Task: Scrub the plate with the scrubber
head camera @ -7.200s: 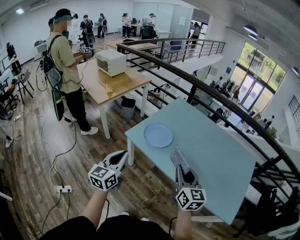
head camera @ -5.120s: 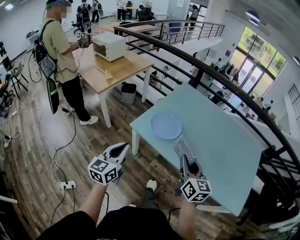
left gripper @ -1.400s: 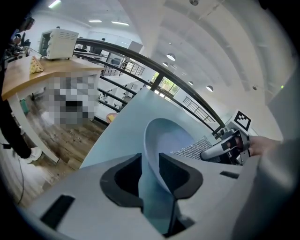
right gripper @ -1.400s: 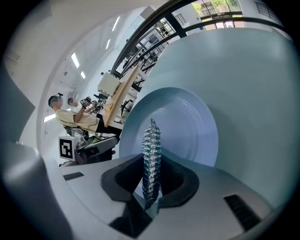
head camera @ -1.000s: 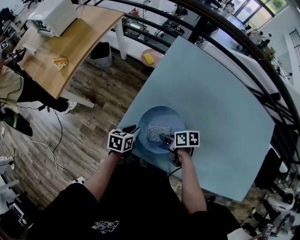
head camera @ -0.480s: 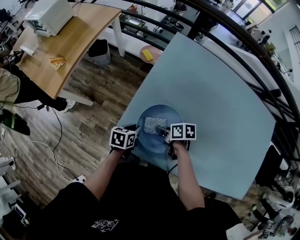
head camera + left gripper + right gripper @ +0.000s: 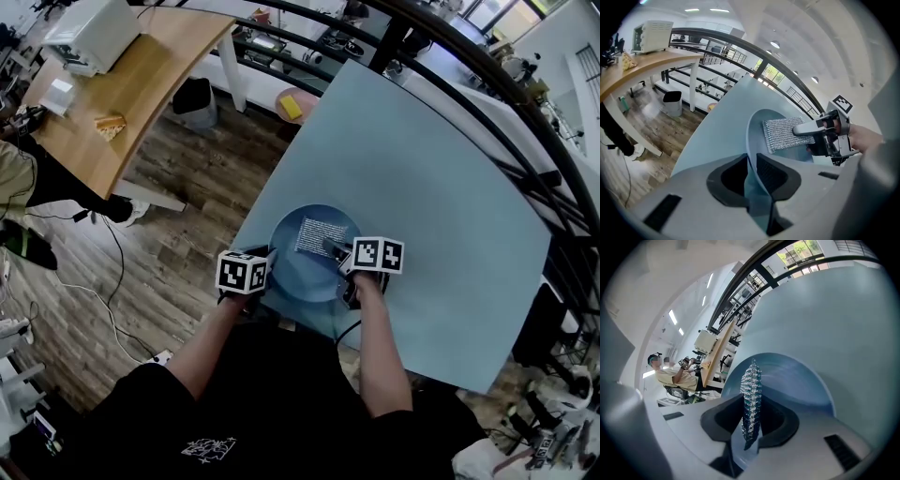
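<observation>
- Head view: the scrubber (image 7: pixel 314 234) has slid from half a second ago toward the far side of the plate (image 7: pixel 289 274), so scrubbing looks under way. The plate sits by the near-left corner of the tabletop (image 7: pixel 431 178), with open room beyond.
- Left gripper view: the left gripper (image 7: pixel 751 169) clamps the plate's near rim.
- Right gripper view: the right gripper (image 7: pixel 749 414) pinches the scrubber edge-on above the plate.

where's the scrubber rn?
Head view, centre: scrubber against the plate, shut in the right tongs; left tongs grip the plate's left rim.
</observation>
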Demonstrator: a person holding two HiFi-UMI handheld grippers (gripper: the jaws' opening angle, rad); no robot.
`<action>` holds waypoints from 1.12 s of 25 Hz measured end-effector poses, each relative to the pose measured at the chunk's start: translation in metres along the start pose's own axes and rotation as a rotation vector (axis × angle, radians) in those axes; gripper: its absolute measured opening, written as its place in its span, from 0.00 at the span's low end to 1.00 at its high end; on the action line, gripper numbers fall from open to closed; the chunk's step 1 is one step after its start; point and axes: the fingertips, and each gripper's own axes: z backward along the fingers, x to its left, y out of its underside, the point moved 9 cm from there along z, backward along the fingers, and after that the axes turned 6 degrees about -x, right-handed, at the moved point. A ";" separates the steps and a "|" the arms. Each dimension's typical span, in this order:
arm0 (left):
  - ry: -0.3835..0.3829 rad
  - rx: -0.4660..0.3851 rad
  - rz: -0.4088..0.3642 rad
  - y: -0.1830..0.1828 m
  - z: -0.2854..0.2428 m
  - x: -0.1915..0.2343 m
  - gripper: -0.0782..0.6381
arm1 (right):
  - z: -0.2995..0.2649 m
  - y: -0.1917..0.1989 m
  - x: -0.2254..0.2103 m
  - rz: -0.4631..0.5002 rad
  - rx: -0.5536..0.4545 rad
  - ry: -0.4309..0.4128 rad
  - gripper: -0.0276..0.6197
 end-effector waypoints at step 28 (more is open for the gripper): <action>-0.030 -0.017 0.013 0.001 0.000 -0.003 0.20 | 0.084 0.003 -0.054 0.084 0.100 0.143 0.17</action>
